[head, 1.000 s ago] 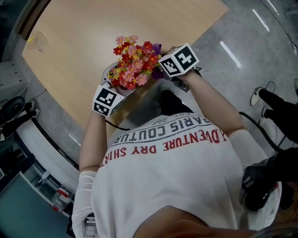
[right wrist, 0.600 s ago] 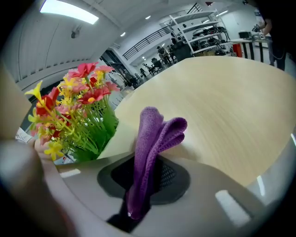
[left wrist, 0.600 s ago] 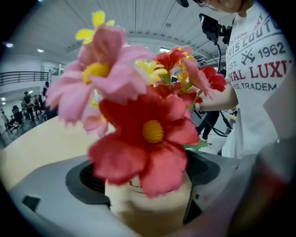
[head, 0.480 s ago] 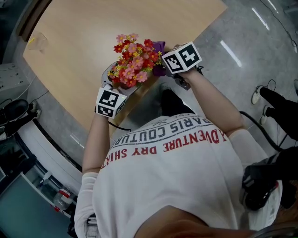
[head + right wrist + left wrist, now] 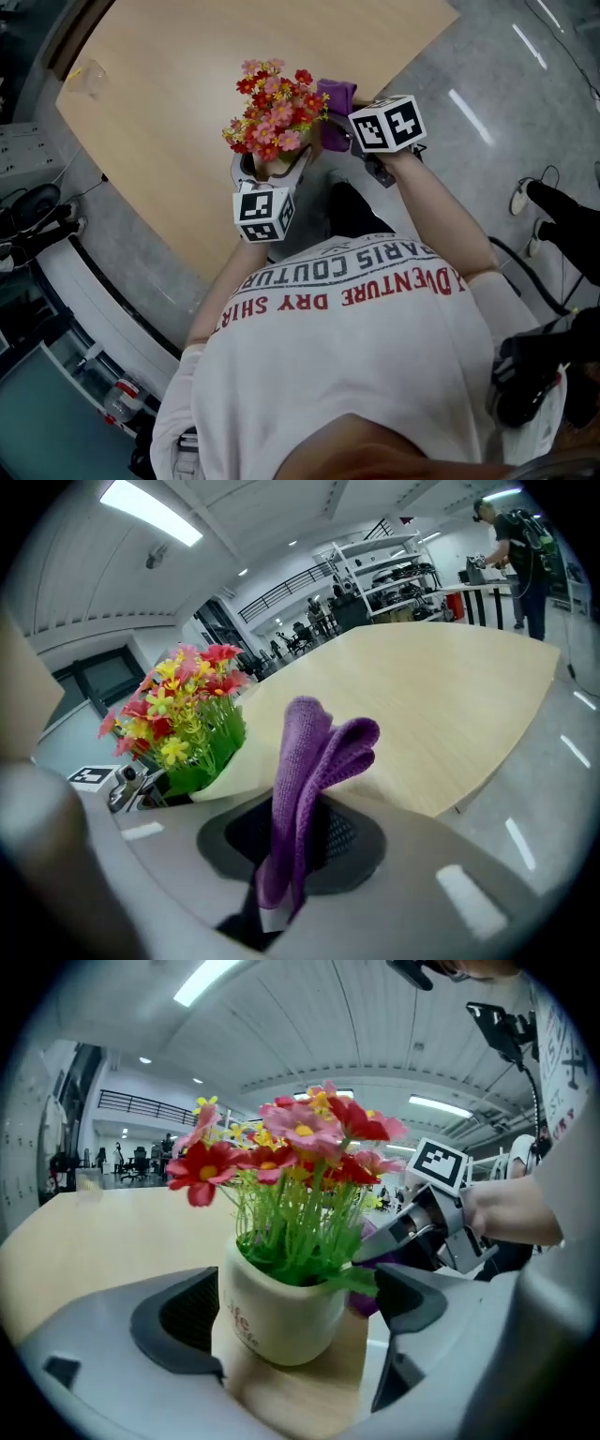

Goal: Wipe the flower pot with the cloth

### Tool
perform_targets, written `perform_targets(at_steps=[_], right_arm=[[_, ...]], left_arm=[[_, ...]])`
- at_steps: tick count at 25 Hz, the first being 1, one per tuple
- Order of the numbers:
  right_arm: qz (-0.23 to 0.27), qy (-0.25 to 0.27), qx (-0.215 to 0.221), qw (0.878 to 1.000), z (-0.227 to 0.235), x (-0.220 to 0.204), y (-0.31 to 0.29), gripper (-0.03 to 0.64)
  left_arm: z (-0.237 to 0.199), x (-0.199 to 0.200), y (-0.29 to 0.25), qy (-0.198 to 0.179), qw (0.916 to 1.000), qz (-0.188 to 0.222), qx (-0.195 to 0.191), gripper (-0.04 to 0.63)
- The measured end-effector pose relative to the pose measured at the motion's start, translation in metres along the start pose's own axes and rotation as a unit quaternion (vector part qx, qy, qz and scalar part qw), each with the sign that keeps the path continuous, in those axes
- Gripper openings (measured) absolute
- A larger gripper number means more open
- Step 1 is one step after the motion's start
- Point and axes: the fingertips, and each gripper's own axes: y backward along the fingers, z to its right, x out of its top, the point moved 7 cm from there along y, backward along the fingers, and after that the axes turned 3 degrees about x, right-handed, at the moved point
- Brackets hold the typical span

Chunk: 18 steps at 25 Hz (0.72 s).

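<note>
Finding one: my left gripper [image 5: 300, 1314] is clenched on the flower pot [image 5: 279, 1309]. The cream pot sits between the two dark jaws, with the left jaw against its side wall and the right jaw at its other side, partly behind a green leaf. The flowers [image 5: 274, 111] (red, pink and yellow, on green stems) stand up out of it.

Finding two: the pot is at the near edge of the pale wood table [image 5: 159, 103], close in front of me. I cannot tell whether its base rests on the wood or is lifted just off it.

Finding three: my right gripper [image 5: 291, 855] is clamped on the purple cloth [image 5: 314, 761]. A folded bunch of cloth stands up out of the closed jaws. In the head view the cloth lies just beside the flowers on their right side. I cannot tell whether it touches the pot wall.

Changes against half a second ago:
- The left gripper has swung from the pot's left flank to directly under it in the head view, on the side nearest my body.
- The pot and its flowers have shifted slightly to the right along the table edge.
- The right gripper has moved a little to the right, and more of the cloth now shows clear of the blooms.
- Both grips are unchanged.
</note>
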Motion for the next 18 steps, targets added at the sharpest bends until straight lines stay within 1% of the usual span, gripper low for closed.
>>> perform_targets(at_steps=[2, 5, 7, 11, 15, 18], right_arm=[[0.005, -0.002, -0.004, 1.000, -0.001, 0.000, 0.004, 0.057], [0.011, -0.003, -0.009, 1.000, 0.001, 0.000, 0.009, 0.057], [0.015, -0.006, -0.010, 1.000, 0.003, -0.001, 0.011, 0.057], [0.016, -0.008, -0.011, 1.000, 0.002, -0.005, 0.013, 0.057], [0.020, -0.010, -0.007, 1.000, 0.003, -0.008, 0.014, 0.057], [0.017, -0.010, -0.001, 1.000, 0.002, -0.006, 0.010, 0.057]], left_arm=[[0.007, 0.002, -0.004, 0.014, 0.9997, 0.006, 0.020, 0.505], [0.007, 0.004, -0.011, 0.035, 0.9970, 0.012, 0.068, 0.505], [0.006, 0.004, -0.017, 0.044, 0.9951, 0.011, 0.087, 0.505], [0.004, 0.002, -0.021, 0.049, 0.9937, 0.014, 0.100, 0.505], [0.005, 0.000, -0.022, 0.023, 0.9944, -0.001, 0.103, 0.502], [-0.001, -0.001, -0.022, 0.013, 0.9958, -0.004, 0.090, 0.492]])
